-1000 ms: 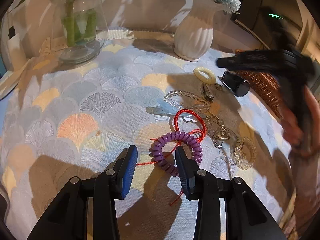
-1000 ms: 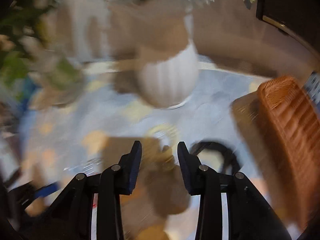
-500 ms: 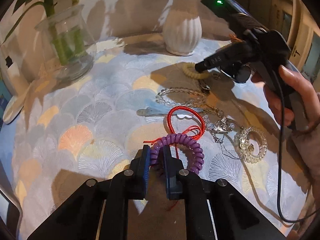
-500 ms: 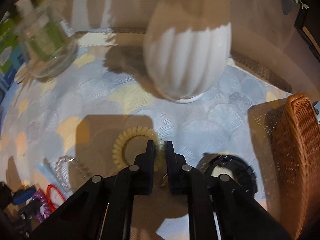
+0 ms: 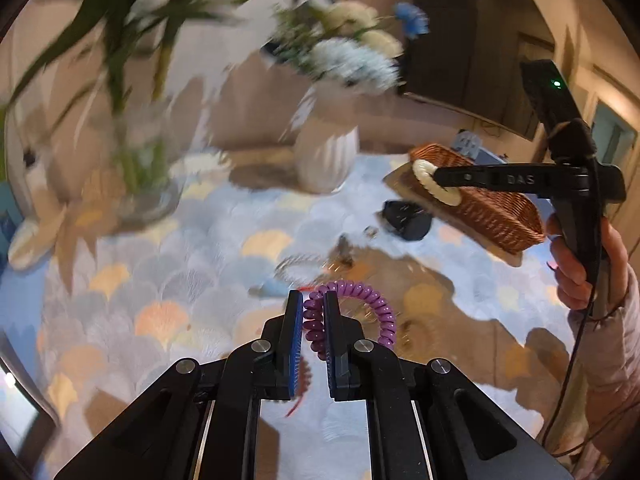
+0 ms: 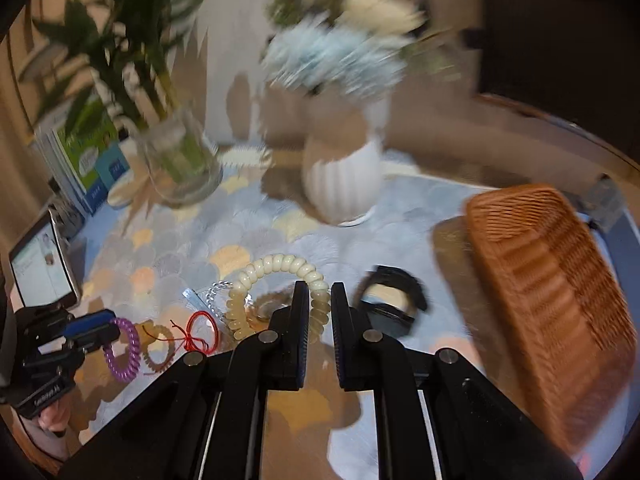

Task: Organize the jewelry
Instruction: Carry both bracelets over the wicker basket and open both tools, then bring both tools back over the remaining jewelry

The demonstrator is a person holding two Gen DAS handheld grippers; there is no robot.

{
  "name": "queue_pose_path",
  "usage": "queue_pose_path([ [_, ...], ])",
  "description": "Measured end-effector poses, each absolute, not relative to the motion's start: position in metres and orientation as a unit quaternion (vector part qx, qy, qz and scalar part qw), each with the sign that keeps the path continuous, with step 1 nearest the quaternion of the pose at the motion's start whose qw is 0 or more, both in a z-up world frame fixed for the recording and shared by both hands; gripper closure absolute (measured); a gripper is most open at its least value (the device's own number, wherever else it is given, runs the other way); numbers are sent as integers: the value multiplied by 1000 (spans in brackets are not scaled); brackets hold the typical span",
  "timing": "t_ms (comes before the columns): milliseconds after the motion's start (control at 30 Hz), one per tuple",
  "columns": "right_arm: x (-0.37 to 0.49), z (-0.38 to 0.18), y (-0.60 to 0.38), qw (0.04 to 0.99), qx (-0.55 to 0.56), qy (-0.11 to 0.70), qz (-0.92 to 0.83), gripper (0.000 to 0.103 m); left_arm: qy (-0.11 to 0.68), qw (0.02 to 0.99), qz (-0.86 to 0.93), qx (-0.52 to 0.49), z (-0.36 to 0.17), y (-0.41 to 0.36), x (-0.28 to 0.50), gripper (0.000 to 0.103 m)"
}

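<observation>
My left gripper (image 5: 313, 305) is shut on a purple coil hair tie (image 5: 372, 300), lifted off the patterned cloth; the same tie (image 6: 127, 345) shows in the right wrist view. A cream coil hair tie (image 6: 276, 270) is pinched in my right gripper (image 6: 320, 294), also raised; from the left wrist view this tie (image 5: 430, 184) hangs in front of the wicker basket (image 5: 492, 204). The basket (image 6: 548, 292) lies at the right. On the cloth remain a red cord bracelet (image 6: 200, 330), a clear bead bracelet (image 6: 218, 288) and a black bangle (image 6: 394, 292).
A white ribbed vase (image 6: 344, 184) with flowers stands at the back centre, a glass vase (image 6: 180, 164) with green stems at the back left. A phone screen (image 6: 40, 268) and booklets (image 6: 86, 152) sit at the far left. A hand (image 5: 580, 264) holds the right gripper's handle.
Both grippers closed on their hair ties and then rose. The purple tie and the cream tie left the cloth; the cream one moved right, toward the basket.
</observation>
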State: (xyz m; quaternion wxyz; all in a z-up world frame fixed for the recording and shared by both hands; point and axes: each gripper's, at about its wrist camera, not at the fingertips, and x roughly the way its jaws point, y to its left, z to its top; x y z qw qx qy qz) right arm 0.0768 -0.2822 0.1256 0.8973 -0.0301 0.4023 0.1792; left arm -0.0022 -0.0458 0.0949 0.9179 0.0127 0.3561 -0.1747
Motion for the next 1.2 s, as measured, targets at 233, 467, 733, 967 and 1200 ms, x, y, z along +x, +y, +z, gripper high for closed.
queue_pose_path([
  [233, 48, 152, -395, 922, 14, 379, 83, 90, 312, 925, -195, 90, 144, -129, 6, 93],
  [467, 56, 136, -490, 915, 72, 397, -10, 90, 290, 915, -249, 128, 167, -255, 60, 93],
  [733, 82, 88, -532, 887, 92, 450, -41, 90, 367, 881, -285, 89, 119, -345, 133, 93],
  [967, 90, 69, -537, 878, 115, 464, -21, 88, 413, 861, -290, 70, 85, -366, 151, 90],
  [1200, 70, 90, -549, 889, 174, 424, 6, 78, 397, 865, -305, 43, 109, -333, 131, 61],
])
